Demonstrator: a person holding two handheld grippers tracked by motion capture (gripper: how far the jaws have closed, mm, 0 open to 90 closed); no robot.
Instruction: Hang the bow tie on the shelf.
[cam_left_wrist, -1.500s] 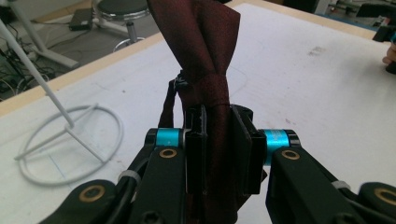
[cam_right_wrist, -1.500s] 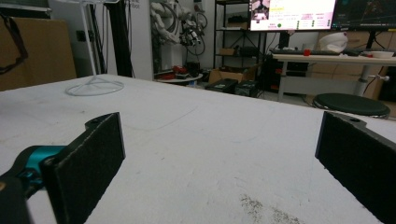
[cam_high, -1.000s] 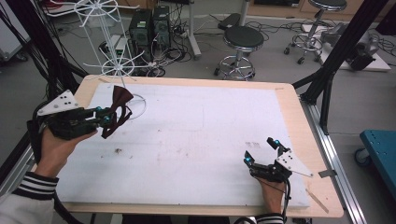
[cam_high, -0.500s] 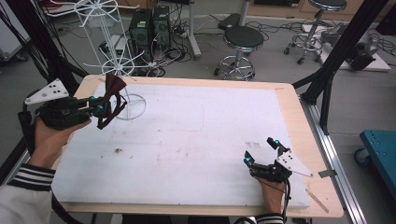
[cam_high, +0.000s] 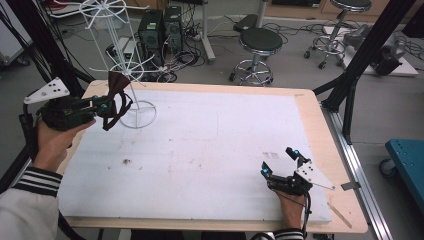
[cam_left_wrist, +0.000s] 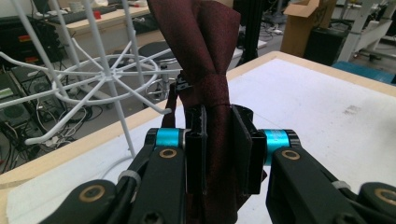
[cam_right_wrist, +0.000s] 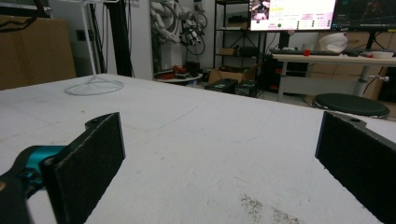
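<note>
Carrying a dark red bow tie (cam_left_wrist: 208, 70) toward the white wire rack (cam_high: 131, 75).
Our left gripper (cam_high: 102, 106) clamps its knot; hanging remains. Right gripper (cam_high: 281, 162) rests released.

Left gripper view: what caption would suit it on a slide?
Left tongs shut on a dark red bow tie beside a white wire stand.

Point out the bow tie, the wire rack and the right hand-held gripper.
bow tie (cam_left_wrist: 210, 60), left gripper view, on the knot.
wire rack (cam_high: 138, 107), high view, on its base ring.
right hand-held gripper (cam_high: 281, 161), high view, between its fingertips.
</note>
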